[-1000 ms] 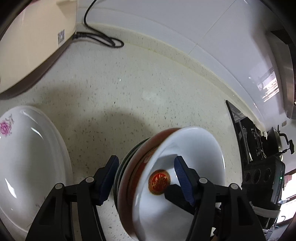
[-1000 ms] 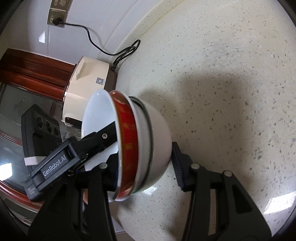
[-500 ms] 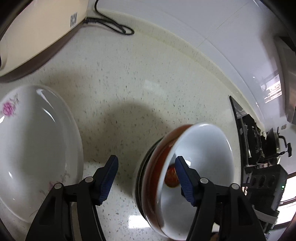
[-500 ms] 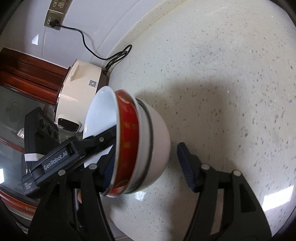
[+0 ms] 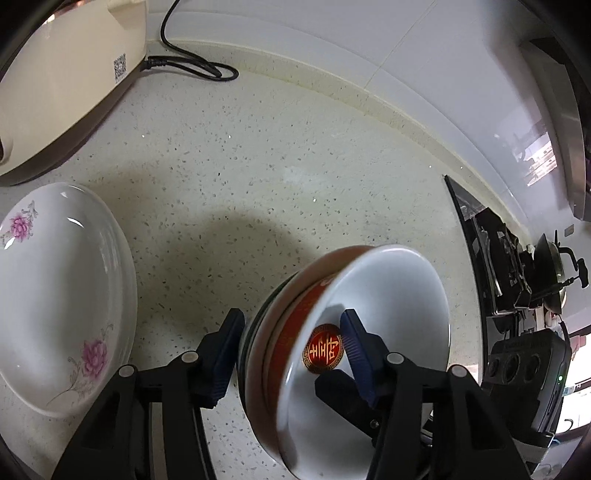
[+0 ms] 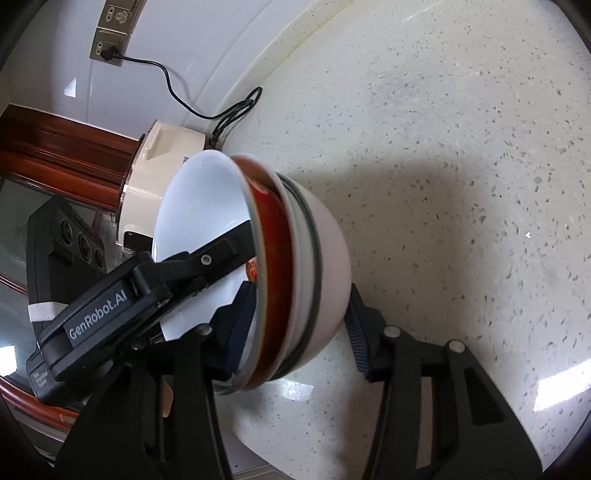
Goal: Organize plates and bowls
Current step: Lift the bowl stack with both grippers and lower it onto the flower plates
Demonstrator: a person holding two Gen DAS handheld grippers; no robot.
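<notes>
Since half a second before, the stack of bowls [image 5: 354, 354] had come closer to the left hand-held gripper [image 5: 291, 354], so that the left blue pad, apart from it earlier, now lay against the outer white bowl [image 6: 328, 273], and the red medallion [image 5: 323, 353] inside the red-banded bowl [image 6: 273, 266] showed face-on again. The right hand-held gripper [image 6: 295, 325] had likewise drawn in, its outer pad now touching the white bowl's wall.

The nested bowls were tipped on their side, mouths facing the right edge of the tabletop [image 5: 229, 155] and bases facing the floral plate [image 5: 62, 295], so their stacking axis ran roughly level along the tabletop. They were held just above the speckled surface, near its front edge, casting a dark shadow behind them.

Both hand-held grippers were pinching the stack, each with one finger inside the innermost bowl and the other on the outside; the left one's inner finger crossed the right wrist view over the white interior.

Well apart, toward the back left corner, stood a cream rice cooker [image 5: 62, 74] with its black cord [image 5: 192, 66] looped along the wall and plugged into a wall socket [image 6: 110, 33]. The plate lay flat just beside the left hand-held gripper, between cooker and front edge. A black stove [image 5: 491, 258] with a kettle [image 5: 550, 258] sat past the right edge.
</notes>
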